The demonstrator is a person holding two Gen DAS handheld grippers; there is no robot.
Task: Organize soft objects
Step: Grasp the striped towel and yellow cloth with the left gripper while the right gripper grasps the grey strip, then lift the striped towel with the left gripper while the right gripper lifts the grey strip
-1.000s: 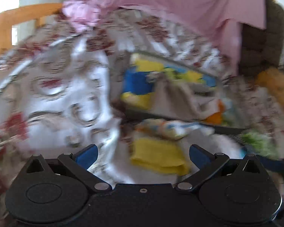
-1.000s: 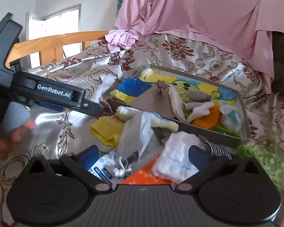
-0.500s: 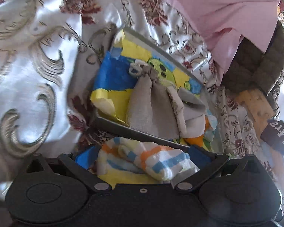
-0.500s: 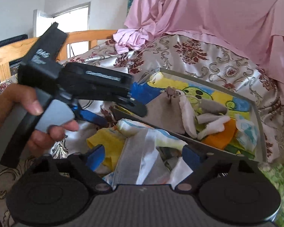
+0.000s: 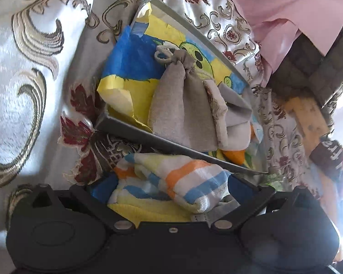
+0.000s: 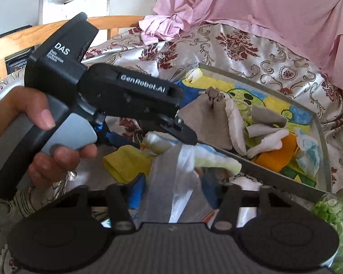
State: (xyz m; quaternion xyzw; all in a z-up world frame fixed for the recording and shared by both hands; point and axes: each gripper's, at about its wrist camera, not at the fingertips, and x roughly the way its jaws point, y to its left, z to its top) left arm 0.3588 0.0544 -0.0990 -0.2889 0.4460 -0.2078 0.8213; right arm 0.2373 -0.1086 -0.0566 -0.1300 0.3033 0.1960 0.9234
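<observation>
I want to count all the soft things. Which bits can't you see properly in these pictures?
- Right wrist view: the left gripper and the hand holding it cover the tray's near-left corner.
- Right wrist view: the right gripper is closing around a grey-and-white cloth that hides whatever lies beneath.
- Left wrist view: the striped towel covers most of the yellow cloth.
- Left wrist view: right edge is blurred and glaring.

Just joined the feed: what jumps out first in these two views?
The grey tray with a bright cartoon lining and heaped beige cloths sits mid-bed. A striped sock lies between the left gripper fingers, just outside the tray. The right gripper is closing around a white-grey cloth.
</observation>
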